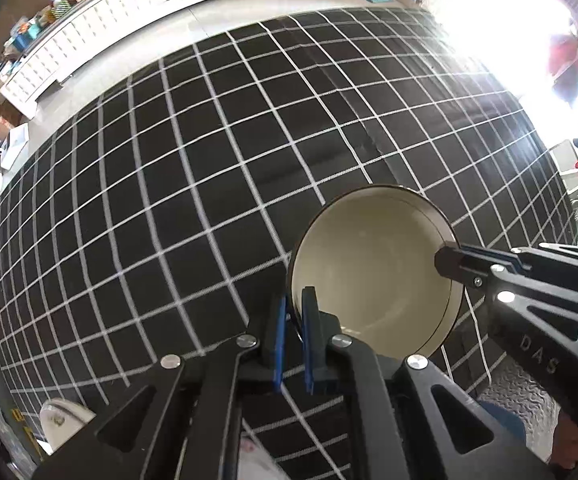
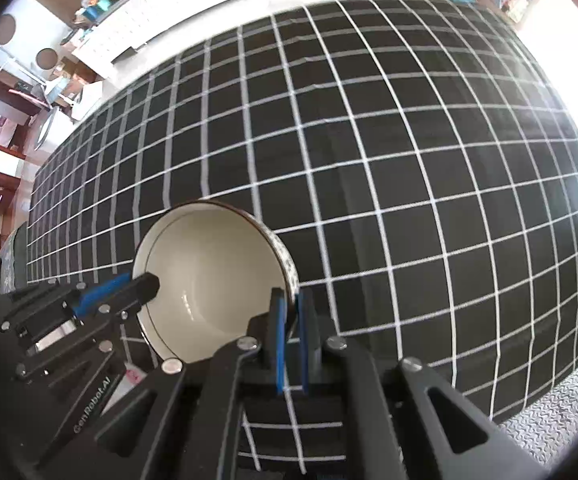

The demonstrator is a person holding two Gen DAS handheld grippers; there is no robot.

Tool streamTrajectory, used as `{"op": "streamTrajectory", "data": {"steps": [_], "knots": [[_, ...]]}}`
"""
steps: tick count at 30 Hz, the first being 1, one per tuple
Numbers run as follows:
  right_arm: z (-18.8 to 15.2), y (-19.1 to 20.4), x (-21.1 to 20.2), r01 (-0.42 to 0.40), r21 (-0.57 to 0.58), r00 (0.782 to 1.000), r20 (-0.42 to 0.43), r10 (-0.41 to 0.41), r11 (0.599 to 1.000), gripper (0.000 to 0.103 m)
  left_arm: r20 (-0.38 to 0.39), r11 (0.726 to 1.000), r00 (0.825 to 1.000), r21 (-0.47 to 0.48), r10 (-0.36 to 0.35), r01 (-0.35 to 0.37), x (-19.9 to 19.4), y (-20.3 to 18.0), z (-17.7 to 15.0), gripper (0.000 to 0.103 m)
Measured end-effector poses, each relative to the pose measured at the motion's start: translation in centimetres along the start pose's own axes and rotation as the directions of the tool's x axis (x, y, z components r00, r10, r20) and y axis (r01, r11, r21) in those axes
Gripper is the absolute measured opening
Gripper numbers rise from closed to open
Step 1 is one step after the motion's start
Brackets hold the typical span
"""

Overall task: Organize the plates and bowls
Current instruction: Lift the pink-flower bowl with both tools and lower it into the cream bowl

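You have the whole checked tablecloth [image 1: 193, 184] bare ahead of you, with only a white dish [image 1: 63, 426] near its close left corner and cluttered shelves [image 1: 89, 28] well beyond the far edge.

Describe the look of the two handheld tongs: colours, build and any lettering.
Both tongs, left and right, are matte black angular frames with triangular cut-outs, silver round bolt heads and flat blue-faced pads. White lettering runs along the bodies: "DAS" on the right one, "GenRobot.AI" on the left. No cables show.
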State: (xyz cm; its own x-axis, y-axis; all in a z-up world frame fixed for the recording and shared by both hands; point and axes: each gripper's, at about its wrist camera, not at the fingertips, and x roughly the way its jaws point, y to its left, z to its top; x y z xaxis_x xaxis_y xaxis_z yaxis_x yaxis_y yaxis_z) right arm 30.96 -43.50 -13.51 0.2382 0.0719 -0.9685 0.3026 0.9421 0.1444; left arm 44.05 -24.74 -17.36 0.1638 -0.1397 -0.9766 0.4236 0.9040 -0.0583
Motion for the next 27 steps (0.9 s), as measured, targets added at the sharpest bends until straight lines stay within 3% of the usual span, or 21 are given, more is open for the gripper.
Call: {"op": "streamTrajectory", "data": {"steps": [7,14,27], "knots": [[-3.0,4.1,-4.1,0.012,-0.06,0.999,0.046,-0.01,0.998,0.009,0.052,0.999,0.999,-0.035,0.008,-0.006,-4.8,1.9,-4.0,0.006],[-5.2,7.8,-5.4,-0.004,-0.111,0.998,0.054,0.01,0.994,0.009,0.094,0.997,0.995,-0.079,0.033,-0.026,-8.8,4.2,-9.0,0.006],[-9.4,13.0,-2.9,0.0,-0.167,1.0,0.016,0.003,0.986,0.009,0.097,0.983,0.994,-0.181,0.044,-0.026,-9.5,8.4,-17.0,0.005]]}}
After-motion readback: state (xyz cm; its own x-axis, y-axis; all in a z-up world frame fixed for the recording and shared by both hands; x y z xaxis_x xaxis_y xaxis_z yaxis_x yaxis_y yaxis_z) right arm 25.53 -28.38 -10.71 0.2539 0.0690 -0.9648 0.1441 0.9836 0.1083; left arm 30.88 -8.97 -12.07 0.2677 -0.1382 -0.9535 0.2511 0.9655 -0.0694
